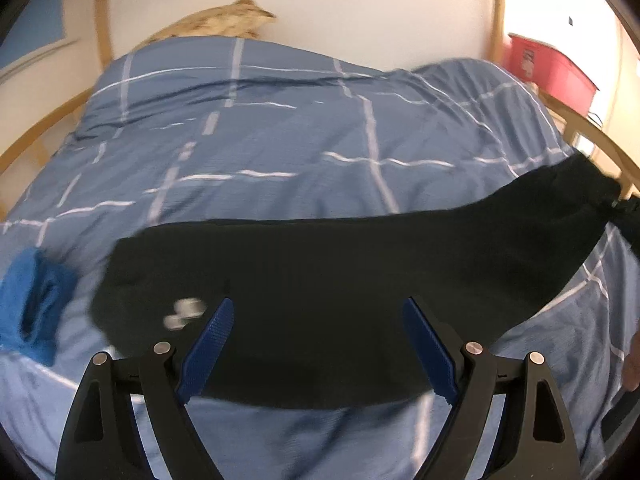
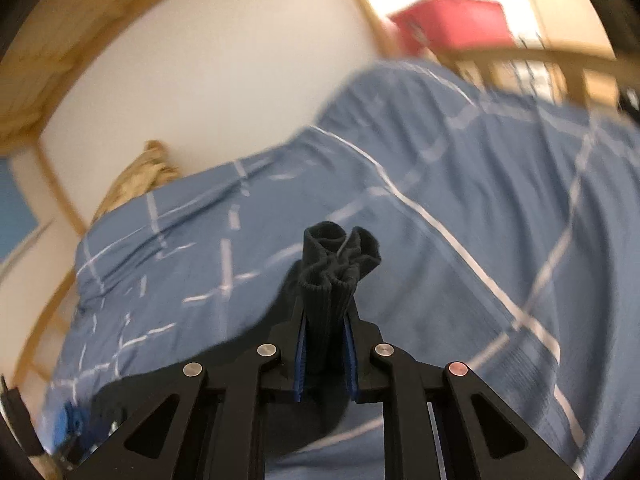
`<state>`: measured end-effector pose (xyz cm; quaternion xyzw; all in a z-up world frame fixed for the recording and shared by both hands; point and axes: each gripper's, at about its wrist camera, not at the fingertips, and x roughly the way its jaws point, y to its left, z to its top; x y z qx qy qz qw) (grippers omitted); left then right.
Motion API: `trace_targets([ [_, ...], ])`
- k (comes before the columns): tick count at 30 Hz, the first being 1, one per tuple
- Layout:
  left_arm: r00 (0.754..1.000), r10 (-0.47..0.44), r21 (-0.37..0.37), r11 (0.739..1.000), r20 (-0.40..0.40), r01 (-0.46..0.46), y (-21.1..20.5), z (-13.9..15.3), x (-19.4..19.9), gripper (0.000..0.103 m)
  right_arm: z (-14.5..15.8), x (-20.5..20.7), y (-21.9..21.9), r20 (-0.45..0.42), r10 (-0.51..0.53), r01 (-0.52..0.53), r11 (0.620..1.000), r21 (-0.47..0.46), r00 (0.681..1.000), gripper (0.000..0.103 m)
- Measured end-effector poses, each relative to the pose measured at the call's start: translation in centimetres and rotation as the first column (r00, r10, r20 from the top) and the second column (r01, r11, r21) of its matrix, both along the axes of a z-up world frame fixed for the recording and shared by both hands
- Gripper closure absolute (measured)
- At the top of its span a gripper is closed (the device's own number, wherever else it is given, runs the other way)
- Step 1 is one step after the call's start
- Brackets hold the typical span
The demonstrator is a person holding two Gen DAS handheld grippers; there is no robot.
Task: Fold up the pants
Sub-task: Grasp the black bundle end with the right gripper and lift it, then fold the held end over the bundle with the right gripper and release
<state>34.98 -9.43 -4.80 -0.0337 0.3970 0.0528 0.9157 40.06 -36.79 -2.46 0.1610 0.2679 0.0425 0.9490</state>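
Black pants [image 1: 320,280] lie stretched across the blue checked duvet [image 1: 260,140], with a white logo near their left end. My left gripper [image 1: 318,308] is open and hovers over the pants' near edge, nothing between its blue pads. My right gripper [image 2: 325,316] is shut on the ribbed cuffs of the pants [image 2: 332,264], which bunch up above the fingers; the rest of the leg trails down to the left. In the left wrist view that lifted end shows at the far right [image 1: 580,184].
A blue towel [image 1: 32,304] lies on the bed's left side. A tan blanket [image 1: 224,20] sits by the white wall. A wooden bed rail [image 2: 540,60] and a red box [image 1: 548,64] stand at the right.
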Motion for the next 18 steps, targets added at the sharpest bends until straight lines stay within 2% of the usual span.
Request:
trace_targets([
  [4,0.999,0.039,-0.016,0.999,-0.005,-0.039,4.4,0.9,-2.0,0.017,3.3,-0.8,6.0,0.058,0.105,-0.099,0.991,-0.093,0.993,0.086],
  [7,0.998,0.059,-0.030,0.998,-0.003,-0.059,7.4,1.4,-2.9,0.017,4.2,-1.6,10.1,0.071,0.173,-0.163,0.978,-0.133,0.982,0.086],
  [12,0.995,0.095,-0.005,0.995,0.006,-0.095,12.7,2.3,-4.1,0.017,4.1,-3.2,17.6,0.057,0.281,-0.261,0.937,-0.231,0.958,0.086],
  [18,0.991,0.130,-0.007,0.991,-0.005,-0.130,18.3,1.7,-5.6,0.017,2.7,-4.9,24.6,0.031,0.370,-0.347,0.895,-0.281,0.928,0.086],
])
